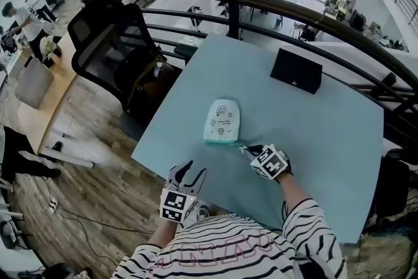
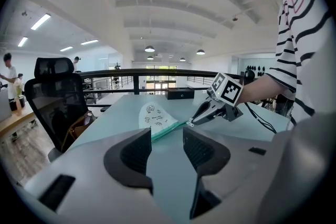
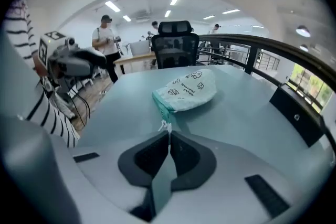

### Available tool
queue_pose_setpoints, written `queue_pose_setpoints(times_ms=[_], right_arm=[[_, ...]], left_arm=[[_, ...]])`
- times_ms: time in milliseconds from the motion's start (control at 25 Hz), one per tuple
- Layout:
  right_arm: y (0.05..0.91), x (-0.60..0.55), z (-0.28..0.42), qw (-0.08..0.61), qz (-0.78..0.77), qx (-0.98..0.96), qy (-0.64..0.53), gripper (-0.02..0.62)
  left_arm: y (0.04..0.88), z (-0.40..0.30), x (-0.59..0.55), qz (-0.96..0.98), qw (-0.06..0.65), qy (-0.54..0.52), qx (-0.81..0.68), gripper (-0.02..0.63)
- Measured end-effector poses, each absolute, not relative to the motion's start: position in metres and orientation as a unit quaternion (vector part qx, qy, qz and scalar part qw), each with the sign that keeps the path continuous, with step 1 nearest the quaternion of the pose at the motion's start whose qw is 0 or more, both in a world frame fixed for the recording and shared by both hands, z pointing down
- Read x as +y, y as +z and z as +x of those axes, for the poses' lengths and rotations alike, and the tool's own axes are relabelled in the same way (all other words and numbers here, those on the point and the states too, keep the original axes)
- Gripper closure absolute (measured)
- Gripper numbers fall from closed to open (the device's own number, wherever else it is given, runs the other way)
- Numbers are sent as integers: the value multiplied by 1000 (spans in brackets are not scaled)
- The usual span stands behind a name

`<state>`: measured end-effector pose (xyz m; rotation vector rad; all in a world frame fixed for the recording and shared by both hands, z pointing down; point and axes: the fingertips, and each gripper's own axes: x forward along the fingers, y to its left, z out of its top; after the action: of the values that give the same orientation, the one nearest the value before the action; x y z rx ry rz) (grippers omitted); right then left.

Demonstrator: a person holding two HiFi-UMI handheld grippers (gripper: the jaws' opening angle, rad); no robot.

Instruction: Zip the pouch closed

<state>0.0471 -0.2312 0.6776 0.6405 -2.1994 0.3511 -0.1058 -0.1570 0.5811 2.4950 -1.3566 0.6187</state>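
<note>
A white and mint-green pouch (image 1: 222, 121) with small printed drawings lies flat on the pale blue table (image 1: 326, 127), its green zipper edge nearest me. My right gripper (image 1: 243, 148) is at that edge's right end, shut on the small white zipper pull (image 3: 165, 126). In the right gripper view the jaws meet with the pull pinched at their tips, and the pouch (image 3: 189, 91) lies just beyond. My left gripper (image 1: 188, 170) hovers open over the table's front edge, short of the pouch (image 2: 155, 115), with nothing between its fingers. It looks toward the right gripper (image 2: 191, 123).
A black box (image 1: 296, 70) stands at the far side of the table. A black office chair (image 1: 111, 42) with a brown bag stands left of the table. A dark railing (image 1: 261, 0) curves behind it. People stand at desks far left.
</note>
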Motion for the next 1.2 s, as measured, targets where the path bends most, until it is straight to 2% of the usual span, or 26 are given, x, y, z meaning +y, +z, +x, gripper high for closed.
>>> queue_pose_setpoints(times_ms=[200,720,1200], right_arm=[[660,-217,27,346,270,-876,200,561],[627,-163,1,292,258,-881,268,561],[611,-124,-1,271,202,-895,291,563]], left_arm=[[587,-87,-159,871,93,223,-427,410],[603,-19,-136,918,20,265,-293,410],[609,0,-115,937,19,262,-230,410]])
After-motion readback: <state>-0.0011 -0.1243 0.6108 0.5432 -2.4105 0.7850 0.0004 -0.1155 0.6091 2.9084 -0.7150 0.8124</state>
